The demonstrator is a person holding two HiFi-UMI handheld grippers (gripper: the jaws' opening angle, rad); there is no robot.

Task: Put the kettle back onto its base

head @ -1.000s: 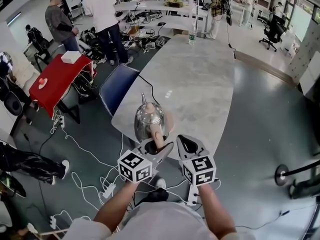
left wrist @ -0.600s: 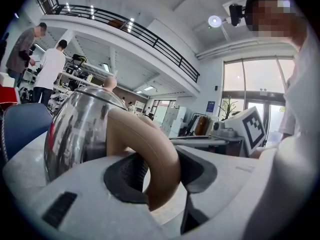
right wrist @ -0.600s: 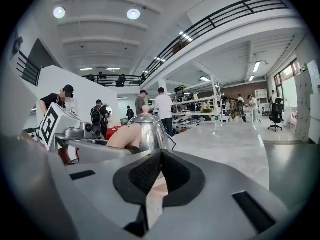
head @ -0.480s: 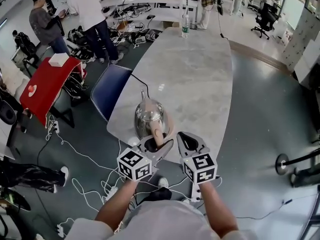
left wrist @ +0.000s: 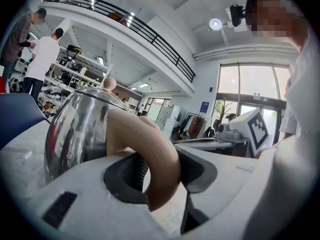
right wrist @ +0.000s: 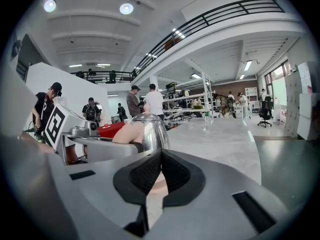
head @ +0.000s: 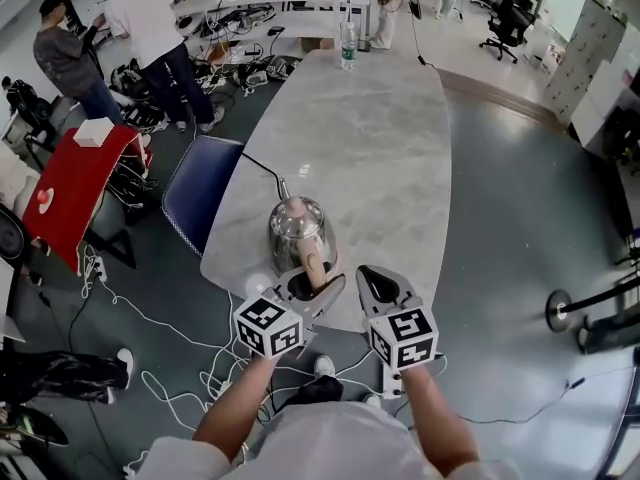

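A shiny steel kettle [head: 292, 236] with a beige handle and lid knob sits low over the near end of the grey marble table [head: 370, 138]. My left gripper [head: 310, 286] is shut on the kettle's handle [left wrist: 150, 154], with one pad on each side of it. The kettle body [left wrist: 80, 129] fills the left of the left gripper view. My right gripper [head: 372, 280] hovers just right of the left one, shut and empty, its pads [right wrist: 150, 170] touching; the kettle [right wrist: 150, 129] is ahead of it. The kettle hides its base, so I cannot tell if it rests on one.
A black cord [head: 262, 166] runs from the kettle to the table's left edge. A blue chair [head: 200, 193] stands left of the table, a red-covered table [head: 75, 183] farther left. A water bottle [head: 348, 46] stands at the table's far end. People stand at the back left; cables litter the floor.
Both grippers and the kettle have moved a little forward over the table and slightly down. The beige rim that showed right of the kettle is now mostly covered. The grip is unchanged.
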